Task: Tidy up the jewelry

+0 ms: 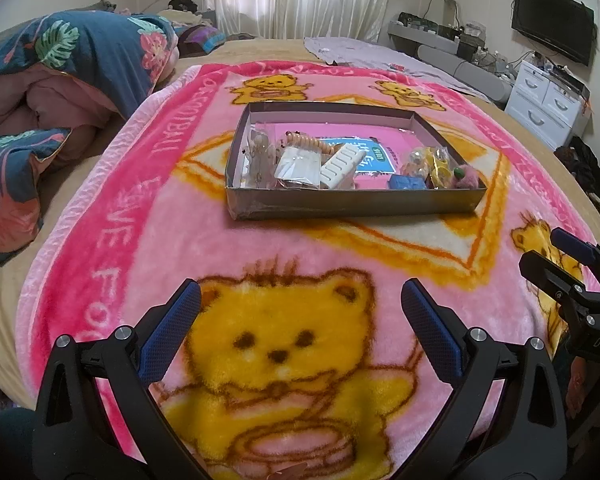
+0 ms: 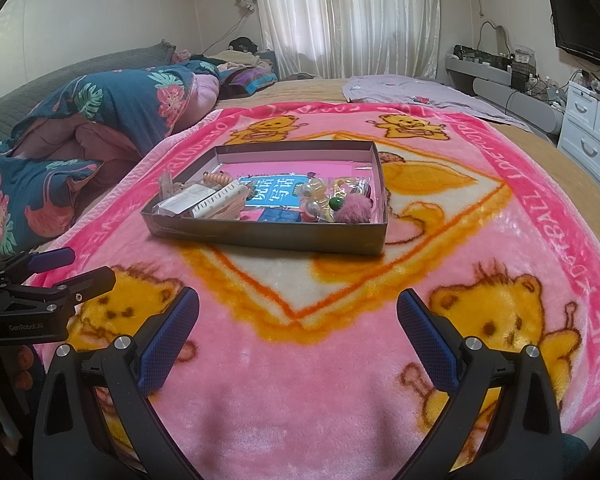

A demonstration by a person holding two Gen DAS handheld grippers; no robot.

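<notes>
A shallow grey cardboard box (image 1: 352, 200) (image 2: 260, 236) sits on a pink bear-print blanket (image 1: 172, 248) (image 2: 340, 360). Inside lie bagged jewelry (image 1: 298, 168), a white comb-like piece (image 1: 340, 166) (image 2: 220, 200), a blue item (image 1: 406, 183), yellow trinkets (image 1: 438, 166) (image 2: 340, 192) and a pink pompom (image 1: 468, 176) (image 2: 354, 213). My left gripper (image 1: 300, 300) is open and empty, above the blanket in front of the box; it also shows in the right wrist view (image 2: 72, 266). My right gripper (image 2: 298, 312) is open and empty, in front of the box, and shows in the left wrist view (image 1: 556, 248).
A folded floral quilt (image 1: 60, 80) (image 2: 80, 128) lies to the left on the bed. A lilac cloth (image 1: 380, 56) (image 2: 420, 88) lies at the far side. White drawers (image 1: 548, 100) (image 2: 592, 128) and a wall TV (image 1: 552, 22) stand to the right.
</notes>
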